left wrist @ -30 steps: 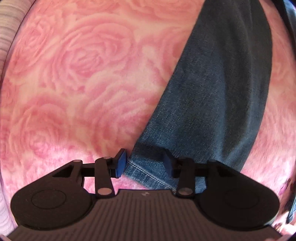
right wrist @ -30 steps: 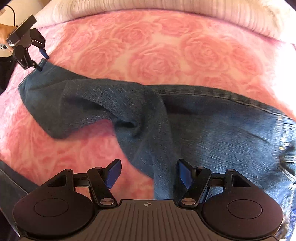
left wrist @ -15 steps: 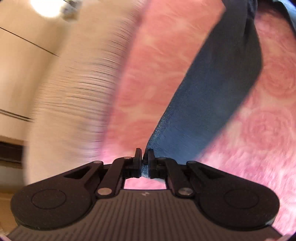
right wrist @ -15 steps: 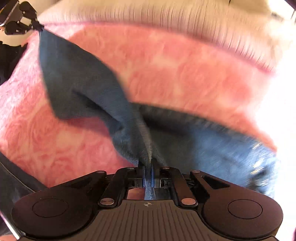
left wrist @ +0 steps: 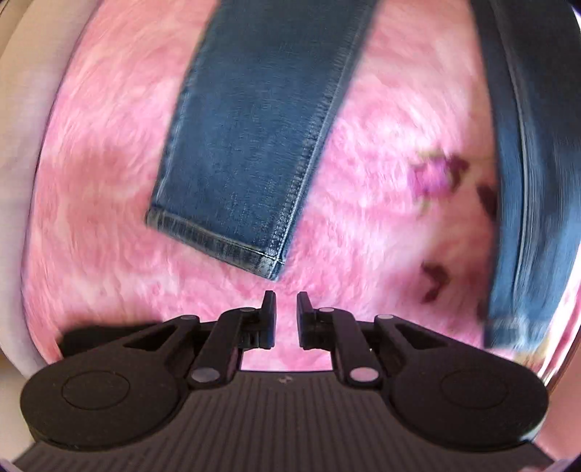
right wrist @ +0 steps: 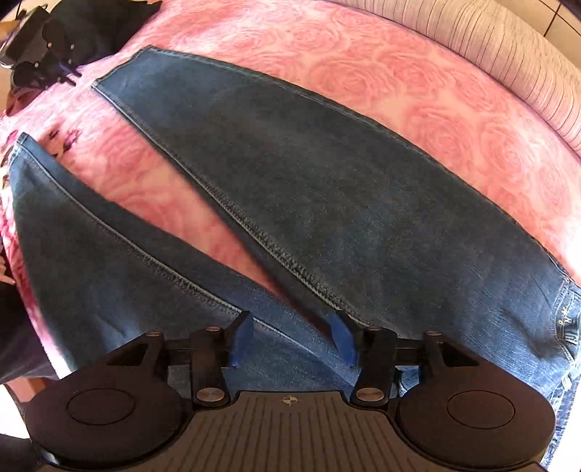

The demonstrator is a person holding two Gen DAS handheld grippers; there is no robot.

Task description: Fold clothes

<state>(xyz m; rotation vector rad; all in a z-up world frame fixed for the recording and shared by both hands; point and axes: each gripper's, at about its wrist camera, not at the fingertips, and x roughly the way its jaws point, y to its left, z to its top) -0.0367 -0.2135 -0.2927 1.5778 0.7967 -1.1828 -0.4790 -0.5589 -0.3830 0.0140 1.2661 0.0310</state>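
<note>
Blue jeans (right wrist: pixel 326 203) lie flat on a pink rose blanket (right wrist: pixel 417 83), the two legs spread in a V. My right gripper (right wrist: pixel 290 337) hovers over the crotch where the legs meet. Its jaws are opening, with denim beneath them but nothing pinched. In the left wrist view one leg (left wrist: pixel 254 127) ends in a hem (left wrist: pixel 214 239) just beyond my left gripper (left wrist: pixel 286 308). That gripper's jaws stand a narrow gap apart and are opening, with only blanket between them. The other leg (left wrist: pixel 515 181) runs blurred down the right edge. The left gripper (right wrist: pixel 40 61) also shows far left in the right wrist view.
A striped pale cover (right wrist: pixel 508 47) borders the blanket at the far right. Dark clothing (right wrist: pixel 109 21) lies at the top left corner near the left gripper. Pale fabric (left wrist: pixel 21 181) edges the blanket on the left. Purple flower prints (left wrist: pixel 435 178) mark the blanket between the legs.
Half a second ago both grippers were shut on lifted denim. Both have let go, and the far leg now lies straight and flat. The left gripper sits just short of its hem.
</note>
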